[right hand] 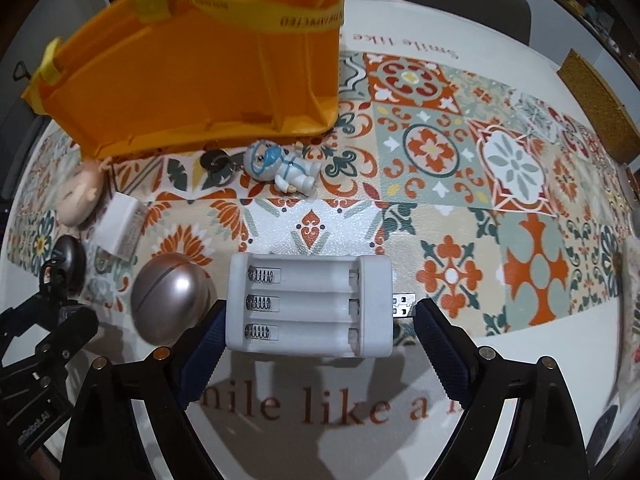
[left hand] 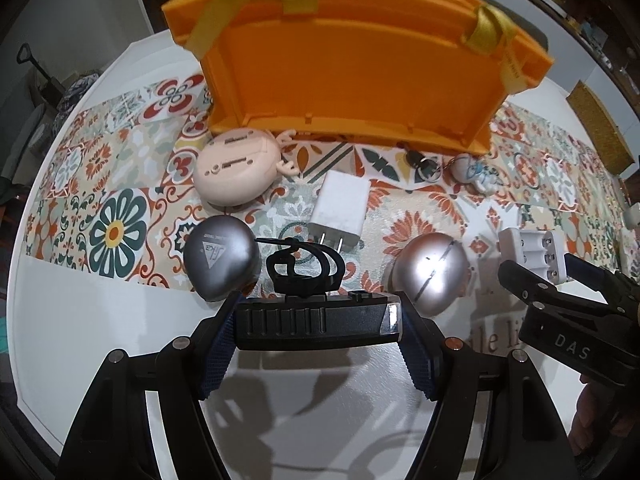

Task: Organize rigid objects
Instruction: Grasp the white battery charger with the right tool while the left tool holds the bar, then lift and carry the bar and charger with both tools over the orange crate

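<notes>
Gripping a stiff black bike light (left hand: pixel 318 322) endwise, left tongs (left hand: pixel 318 320) hold; right tongs (right hand: pixel 316 320) straddle a light, rigid battery charger (right hand: pixel 308 304), apparently unpinched.

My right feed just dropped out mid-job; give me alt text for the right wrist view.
A white three-slot battery charger with a USB plug lies on the patterned mat, between the right gripper fingers; the left finger meets its edge, the right stands clear of the plug. A silver egg-shaped case lies left, a masked figurine keychain and orange basket beyond.
</notes>
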`<state>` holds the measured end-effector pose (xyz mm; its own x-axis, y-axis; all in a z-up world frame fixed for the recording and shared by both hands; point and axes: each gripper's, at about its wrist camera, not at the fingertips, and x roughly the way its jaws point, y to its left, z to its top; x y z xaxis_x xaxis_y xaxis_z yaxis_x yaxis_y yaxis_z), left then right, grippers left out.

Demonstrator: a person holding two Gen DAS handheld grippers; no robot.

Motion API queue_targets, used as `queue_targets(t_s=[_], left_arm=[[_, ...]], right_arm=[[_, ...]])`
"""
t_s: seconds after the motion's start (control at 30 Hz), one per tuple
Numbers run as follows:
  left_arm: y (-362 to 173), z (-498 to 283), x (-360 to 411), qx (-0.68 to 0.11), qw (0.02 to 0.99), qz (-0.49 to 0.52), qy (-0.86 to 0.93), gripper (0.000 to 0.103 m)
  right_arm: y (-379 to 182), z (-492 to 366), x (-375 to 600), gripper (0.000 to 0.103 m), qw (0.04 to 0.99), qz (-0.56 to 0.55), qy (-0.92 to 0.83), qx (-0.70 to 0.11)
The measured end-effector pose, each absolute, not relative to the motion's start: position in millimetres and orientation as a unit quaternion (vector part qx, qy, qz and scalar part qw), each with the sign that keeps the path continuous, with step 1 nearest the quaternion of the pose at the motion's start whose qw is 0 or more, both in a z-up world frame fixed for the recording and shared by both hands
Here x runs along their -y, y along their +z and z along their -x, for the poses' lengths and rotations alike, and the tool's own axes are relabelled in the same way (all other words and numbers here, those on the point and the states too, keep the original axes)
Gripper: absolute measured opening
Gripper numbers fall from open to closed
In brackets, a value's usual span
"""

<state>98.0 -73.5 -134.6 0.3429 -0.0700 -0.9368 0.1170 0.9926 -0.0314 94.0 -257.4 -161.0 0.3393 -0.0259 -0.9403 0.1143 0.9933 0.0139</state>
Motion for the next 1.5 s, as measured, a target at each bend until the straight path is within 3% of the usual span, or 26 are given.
queue_targets(t_s=[0.83, 1.5], left_arm=[[-45, -77, 39, -0.47, 0.877, -0.019, -0.095, 0.072], [0, -104, 23, -0.424, 0.897, -0.025, -0.123, 0.072]], right_arm=[[-56, -51, 227, 0.091, 0.881, -0.052, -0.039, -0.469], [-14, -65, 205, 0.091, 0.906, -0.056, -0.043, -0.417]])
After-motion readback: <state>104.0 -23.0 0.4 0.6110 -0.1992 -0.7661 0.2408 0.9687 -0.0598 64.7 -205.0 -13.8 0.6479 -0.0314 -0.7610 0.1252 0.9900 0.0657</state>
